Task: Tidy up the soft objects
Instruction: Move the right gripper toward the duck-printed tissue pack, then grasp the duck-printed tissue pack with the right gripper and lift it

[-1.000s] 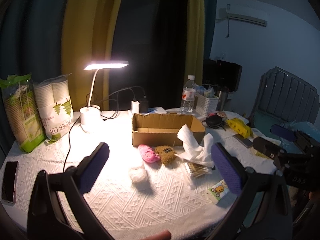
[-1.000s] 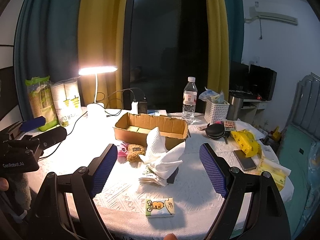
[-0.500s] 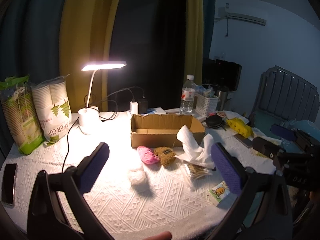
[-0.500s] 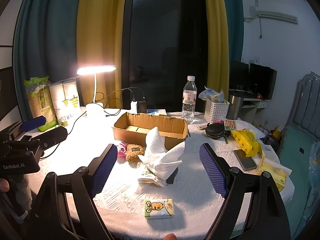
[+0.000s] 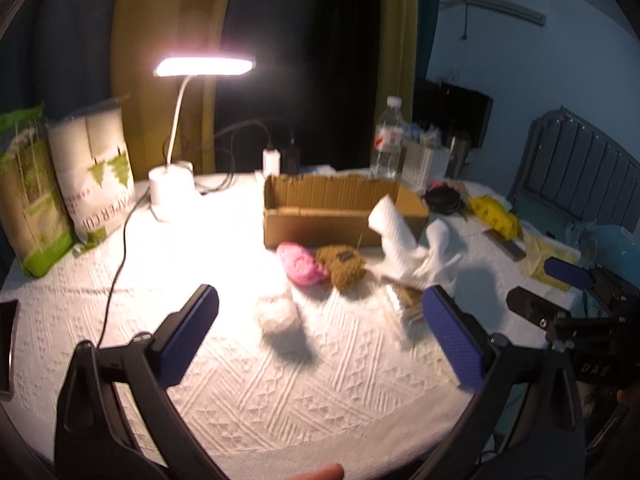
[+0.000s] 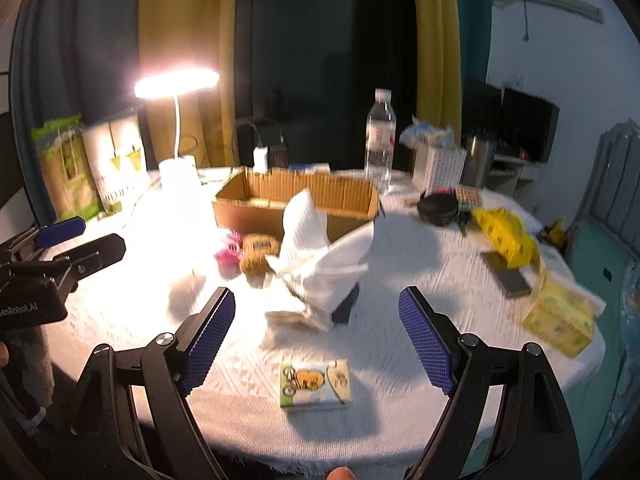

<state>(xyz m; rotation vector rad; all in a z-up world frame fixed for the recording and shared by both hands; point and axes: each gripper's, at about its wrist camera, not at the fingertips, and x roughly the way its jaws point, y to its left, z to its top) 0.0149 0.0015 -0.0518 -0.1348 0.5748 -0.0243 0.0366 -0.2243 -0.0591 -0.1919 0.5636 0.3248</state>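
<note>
On the white tablecloth lie a white fluffy ball [image 5: 279, 313], a pink soft toy [image 5: 300, 263] and a brown plush [image 5: 342, 265], in front of an open cardboard box [image 5: 336, 210]. A crumpled white cloth [image 5: 408, 248] stands to their right. In the right wrist view the cloth [image 6: 316, 256], brown plush [image 6: 258, 254], pink toy [image 6: 228, 250] and box [image 6: 296, 204] show too. My left gripper [image 5: 320, 334] is open and empty, just short of the white ball. My right gripper [image 6: 316, 344] is open and empty, before the cloth, above a small tissue packet [image 6: 316, 384].
A lit desk lamp [image 5: 176, 172], paper-cup packs [image 5: 96, 184], a water bottle [image 5: 386, 140], a white basket [image 5: 426, 162], a yellow packet [image 6: 508, 236], a phone [image 6: 508, 276] and a yellow tissue box [image 6: 558, 316] ring the table. A lamp cable [image 5: 120, 256] crosses the left side.
Both grippers have moved forward toward the table; the objects look larger and nearer. Both stay open and empty. The frames now are motion-blurred.
</note>
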